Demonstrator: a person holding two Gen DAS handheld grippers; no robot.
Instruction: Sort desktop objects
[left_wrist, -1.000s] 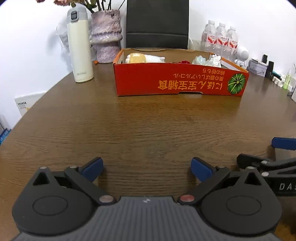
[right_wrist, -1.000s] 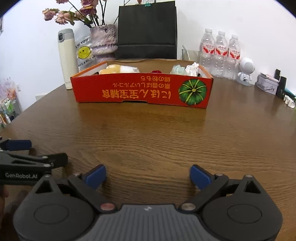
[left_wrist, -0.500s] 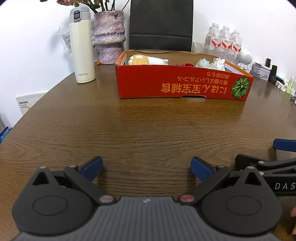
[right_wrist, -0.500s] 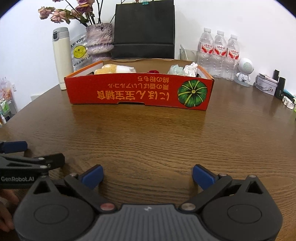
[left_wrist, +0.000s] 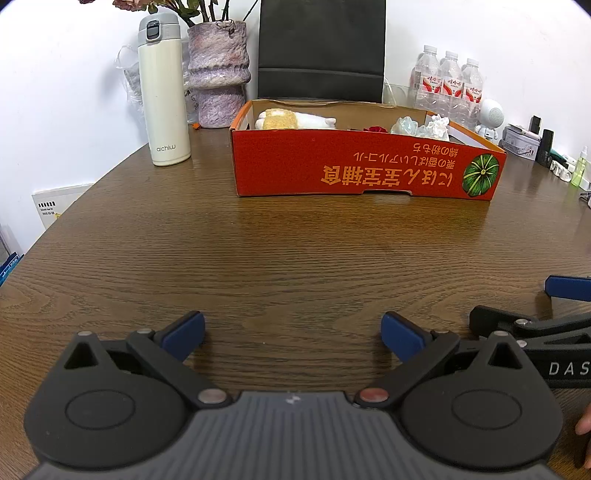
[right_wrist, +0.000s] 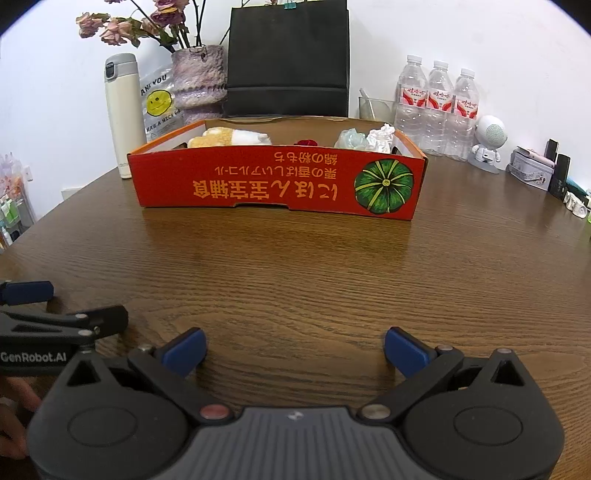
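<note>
A red cardboard box (left_wrist: 362, 170) (right_wrist: 280, 181) stands on the far side of the wooden table (left_wrist: 258, 258). Inside it lie a yellow-and-white plush toy (left_wrist: 288, 120) (right_wrist: 229, 137), a small red thing (left_wrist: 375, 129) (right_wrist: 306, 142), and pale crumpled items (left_wrist: 421, 125) (right_wrist: 365, 138). My left gripper (left_wrist: 291, 332) is open and empty, low over the near table. My right gripper (right_wrist: 293, 350) is open and empty beside it. Each gripper shows at the edge of the other's view.
A white thermos (left_wrist: 162, 92) and a purple vase (left_wrist: 218, 74) stand at the back left. A black bag (left_wrist: 321, 48) is behind the box. Water bottles (right_wrist: 437, 103), a white robot figure (right_wrist: 487, 142) and small items (right_wrist: 535, 170) line the back right.
Both grippers have pulled back slightly and risen, so the box sits a little lower in view. Both stay open and empty.
</note>
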